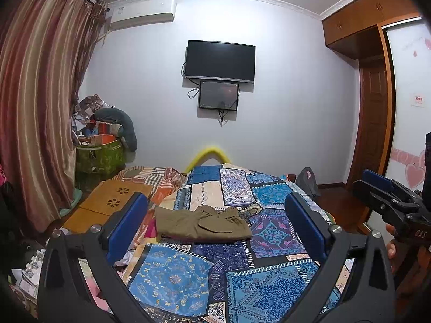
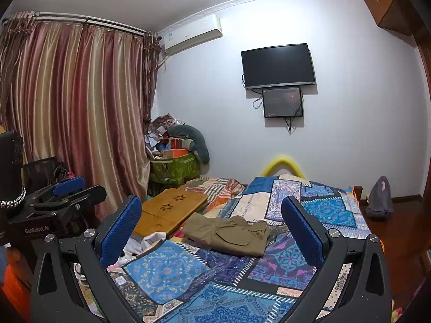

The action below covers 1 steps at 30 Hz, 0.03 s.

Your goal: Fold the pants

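Olive-brown pants lie folded into a compact rectangle on the blue patterned bedspread, waistband toward the far side. They also show in the right wrist view. My left gripper is open and empty, held above the bed short of the pants, which show between its blue pads. My right gripper is also open and empty, held back the same way. The right gripper appears at the right edge of the left wrist view; the left gripper appears at the left of the right wrist view.
A wooden lap tray lies on the bed left of the pants, with loose clothes near it. A cluttered green box and curtains stand at left. A wardrobe stands at right, a grey bag on the floor.
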Available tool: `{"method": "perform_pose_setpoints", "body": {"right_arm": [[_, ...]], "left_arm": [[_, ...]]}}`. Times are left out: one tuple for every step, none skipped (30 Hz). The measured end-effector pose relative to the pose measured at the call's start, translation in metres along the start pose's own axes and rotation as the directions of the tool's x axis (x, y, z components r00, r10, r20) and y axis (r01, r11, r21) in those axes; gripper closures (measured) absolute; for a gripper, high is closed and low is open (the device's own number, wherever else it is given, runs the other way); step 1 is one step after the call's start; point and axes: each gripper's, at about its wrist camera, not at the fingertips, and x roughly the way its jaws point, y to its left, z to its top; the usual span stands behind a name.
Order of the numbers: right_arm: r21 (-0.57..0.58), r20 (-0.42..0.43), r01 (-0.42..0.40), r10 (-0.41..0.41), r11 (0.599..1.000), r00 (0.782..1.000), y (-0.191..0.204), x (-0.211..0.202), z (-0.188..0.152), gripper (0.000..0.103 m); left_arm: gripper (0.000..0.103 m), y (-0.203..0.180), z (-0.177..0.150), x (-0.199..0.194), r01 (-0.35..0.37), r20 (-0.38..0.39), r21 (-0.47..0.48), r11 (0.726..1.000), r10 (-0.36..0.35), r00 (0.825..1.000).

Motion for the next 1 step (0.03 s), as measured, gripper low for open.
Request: {"method": "perform_pose_setpoints", "body": {"right_arm": [[0.000, 0.000, 0.001, -0.001, 1.000, 1.000, 0.0002, 0.0002, -0.0006, 0.000]], "left_arm": [[0.000, -0.0005, 0.0001, 0.0002, -0.001, -0.001, 0.001, 1.000, 0.001, 1.000]]}}
